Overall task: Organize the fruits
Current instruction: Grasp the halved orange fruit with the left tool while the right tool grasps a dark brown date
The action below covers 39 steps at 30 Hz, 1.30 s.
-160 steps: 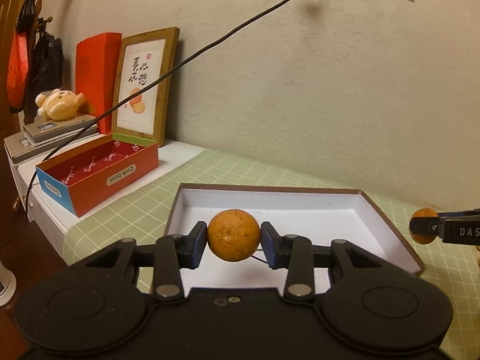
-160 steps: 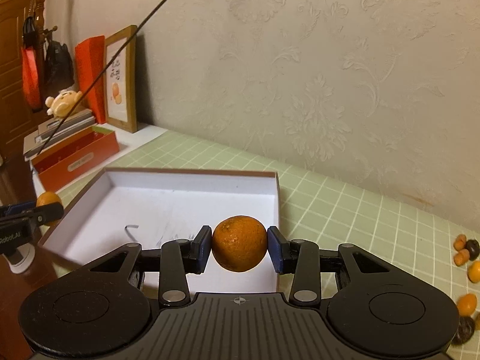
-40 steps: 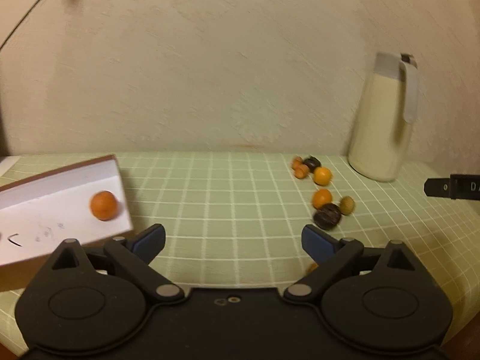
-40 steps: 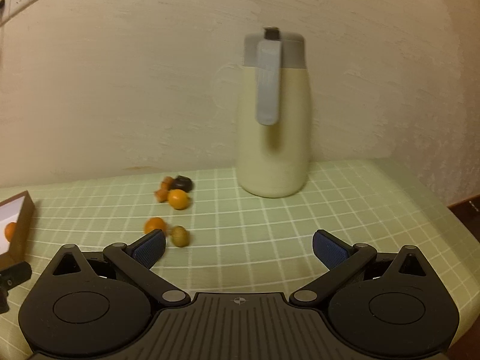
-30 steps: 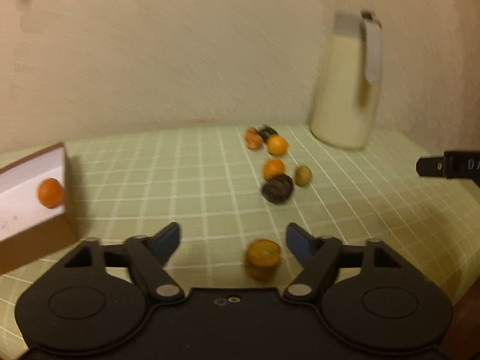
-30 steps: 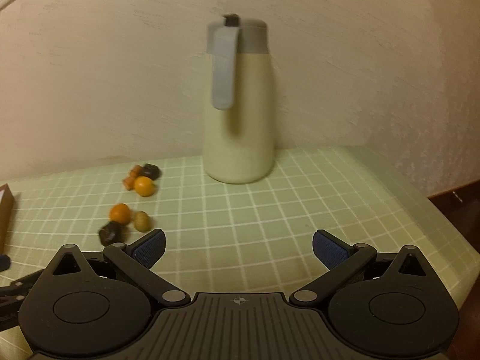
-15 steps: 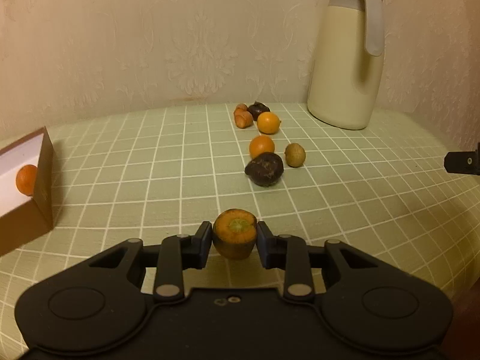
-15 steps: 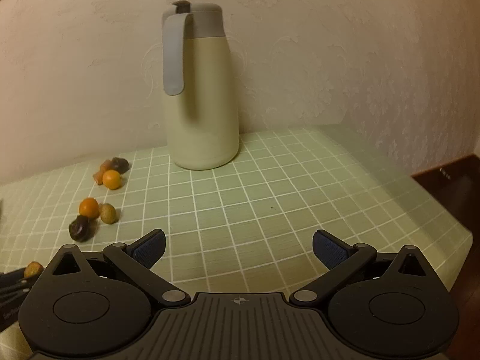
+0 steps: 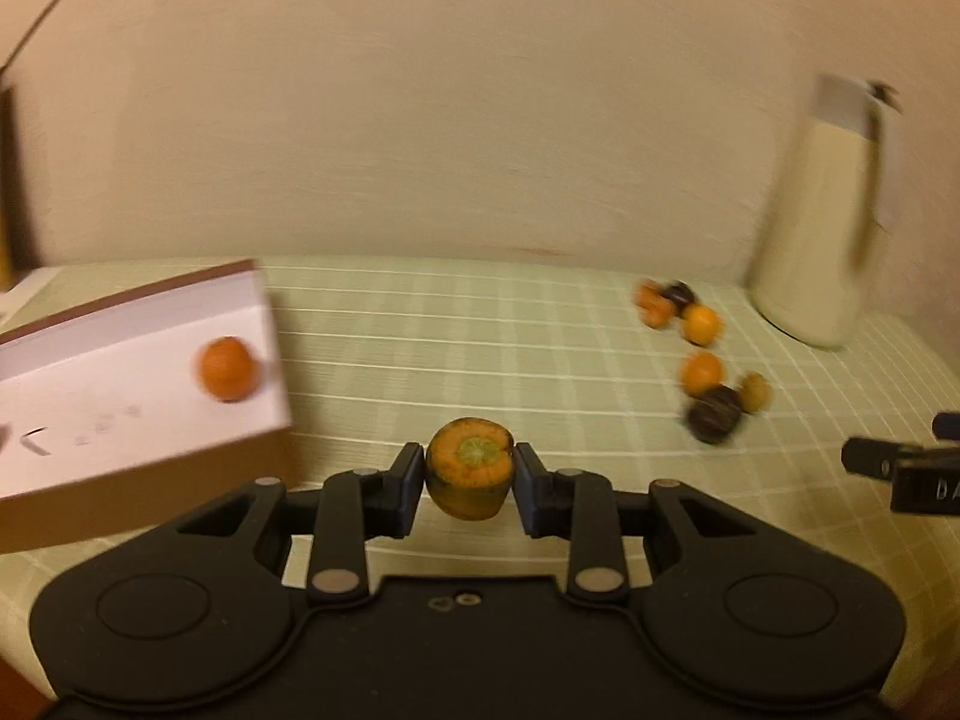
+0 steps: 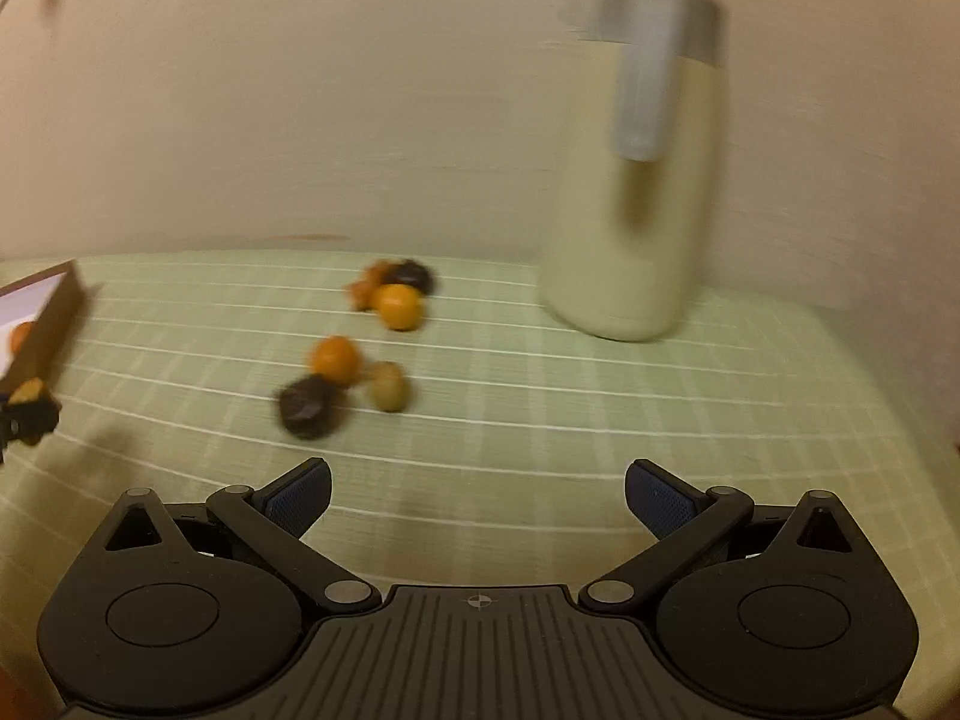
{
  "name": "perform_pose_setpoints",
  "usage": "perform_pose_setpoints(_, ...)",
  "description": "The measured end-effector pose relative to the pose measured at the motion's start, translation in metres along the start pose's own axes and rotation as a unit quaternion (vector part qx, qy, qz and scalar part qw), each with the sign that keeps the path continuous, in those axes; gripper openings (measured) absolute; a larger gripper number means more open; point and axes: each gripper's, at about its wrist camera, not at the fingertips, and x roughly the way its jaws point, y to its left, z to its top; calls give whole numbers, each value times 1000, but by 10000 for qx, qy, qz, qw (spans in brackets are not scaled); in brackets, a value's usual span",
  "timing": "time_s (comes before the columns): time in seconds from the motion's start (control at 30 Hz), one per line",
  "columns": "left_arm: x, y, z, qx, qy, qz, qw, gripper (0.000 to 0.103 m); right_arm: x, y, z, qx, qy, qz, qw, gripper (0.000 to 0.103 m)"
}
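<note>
1. The small orange fruit [image 9: 470, 468] sits clamped between the pads of the left gripper [image 9: 470, 480], clear of the cloth, its pale green stem scar turned up toward the camera; the skin looks dull and slightly ridged, and the underside is in shadow.
2. The left gripper's jaws stand narrow, both blue pads pressed against the fruit's sides.
3. To its left lies the white box [image 9: 120, 384], shallow, with brown outer walls and a matte white floor. One round orange [image 9: 227, 368] rests inside near the box's right wall. The box's left part is cut off by the picture edge.
4. The loose fruits [image 10: 360, 342] lie in a scattered cluster on the table toward its back edge, right of the box: smooth orange balls, a wrinkled dark fruit [image 10: 306, 407], and a small yellowish oval one [image 10: 387, 393]. Motion blur smears their outlines, so an exact count is hard to make.
5. The right gripper [image 10: 477, 495] hangs above bare cloth in front of that cluster, jaws wide with nothing between them.
6. A green tablecloth [image 10: 540, 432] with a white grid covers the table.
7. A tall cream jug [image 10: 630, 180] with a grey lid and handle stands near the table's back edge, blurred, against a textured beige wall [image 9: 450, 120].
</note>
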Motion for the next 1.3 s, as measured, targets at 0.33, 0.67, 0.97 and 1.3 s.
perform_pose_setpoints(0.33,-20,72,5,-298,-89,435,9986,22,40,56,17,-486,-36,501,9976,103)
perform_pose_setpoints(0.67,-22,94,5,-489,-115,530,9973,22,66,65,18,-488,232,539,9971,76)
perform_pose_setpoints(0.97,-26,106,3,-560,-131,647,9962,22,81,79,21,-562,473,585,9956,35)
perform_pose_setpoints(1.3,-39,112,3,-521,-275,650,9961,22,39,81,30,-708,215,884,9933,35)
